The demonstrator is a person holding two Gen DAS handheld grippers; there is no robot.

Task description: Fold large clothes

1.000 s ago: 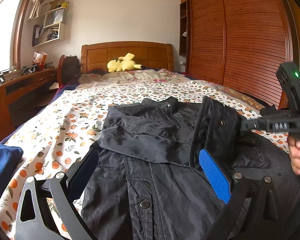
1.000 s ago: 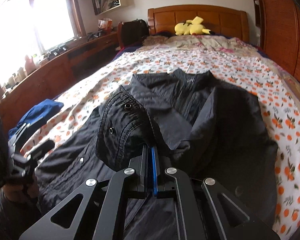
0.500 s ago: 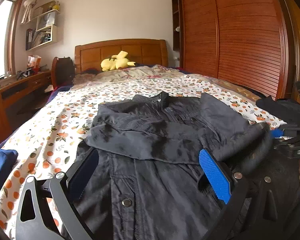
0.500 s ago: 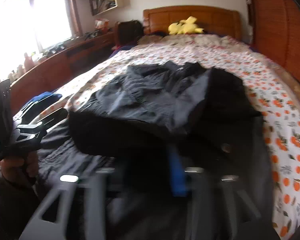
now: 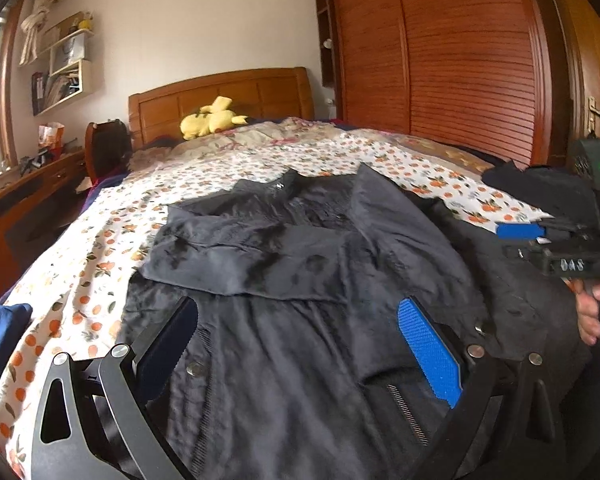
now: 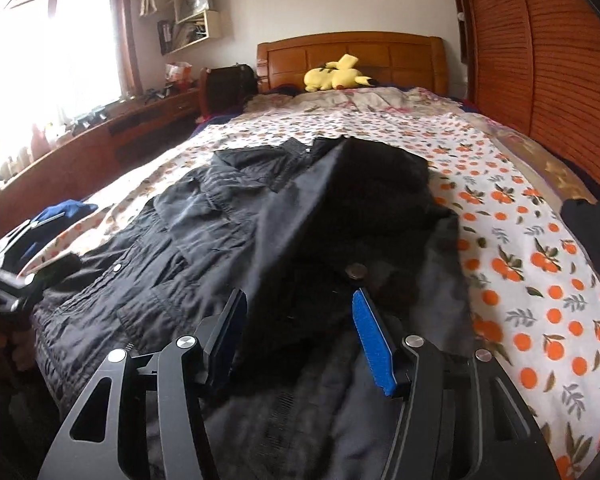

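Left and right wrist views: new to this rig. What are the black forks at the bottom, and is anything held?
No robot: a person holds a handheld two-finger claw in each hand, each with a fisheye camera looking along its fingers. The forks are those fingers with blue pads. The left claw fills the left view's bottom edge; the right claw fills the right view's. Each view also catches the other claw at its edge. A black snap-button jacket lies on the orange-print bedsheet, sleeves folded in. Both claws stand open over it, holding nothing.
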